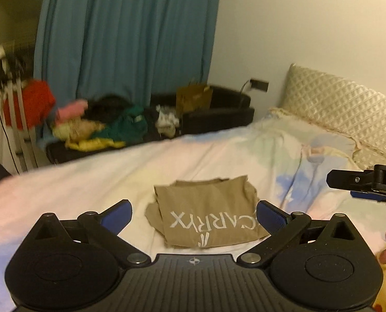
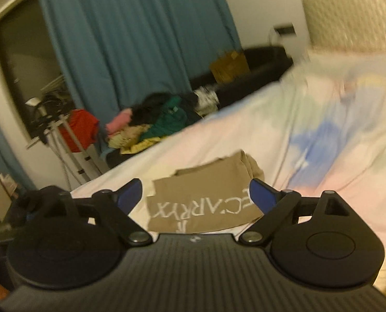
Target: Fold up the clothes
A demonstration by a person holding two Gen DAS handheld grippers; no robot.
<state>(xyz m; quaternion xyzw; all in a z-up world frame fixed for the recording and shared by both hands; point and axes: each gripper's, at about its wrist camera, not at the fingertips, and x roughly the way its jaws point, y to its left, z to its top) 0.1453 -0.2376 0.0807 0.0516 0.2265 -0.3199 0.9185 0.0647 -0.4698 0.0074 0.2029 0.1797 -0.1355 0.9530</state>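
Item one: tan garment [image 1: 208,213], folded into a compact rectangle with white lettering facing up and reading upside-down from your side. It lies on the bed [image 1: 89,182], on the pastel sheet, roughly mid-mattress. Its far right corner is bunched and a small flap sticks out at the left edge.

Item two: your left gripper [image 1: 194,214]. Fingers [image 1: 117,214] spread wide, blue pads showing, holding nothing. From its own camera they frame the garment on either side, apart from the cloth.

Item three: your right gripper [image 2: 195,195]. Fingers [image 2: 130,195] likewise spread wide and empty, with the same garment [image 2: 203,197] seen between them and just ahead. In the left wrist view this gripper shows at the right edge, above the sheet and well to the right of the garment; its finger state cannot be judged from that angle.

Item four: quilted cream headboard [image 1: 343,114] at the far right end of the bed, with a pillow [image 1: 310,140] below it.

Item five: heap of mixed clothes [image 1: 94,127] beyond the far side of the bed, in pink, green, yellow and black, on a dark low surface.

Item six: blue curtain [image 1: 128,33] behind the heap.

Item seven: red item [image 1: 32,104] hanging on a pale rack at the left. The right wrist view is blurred.
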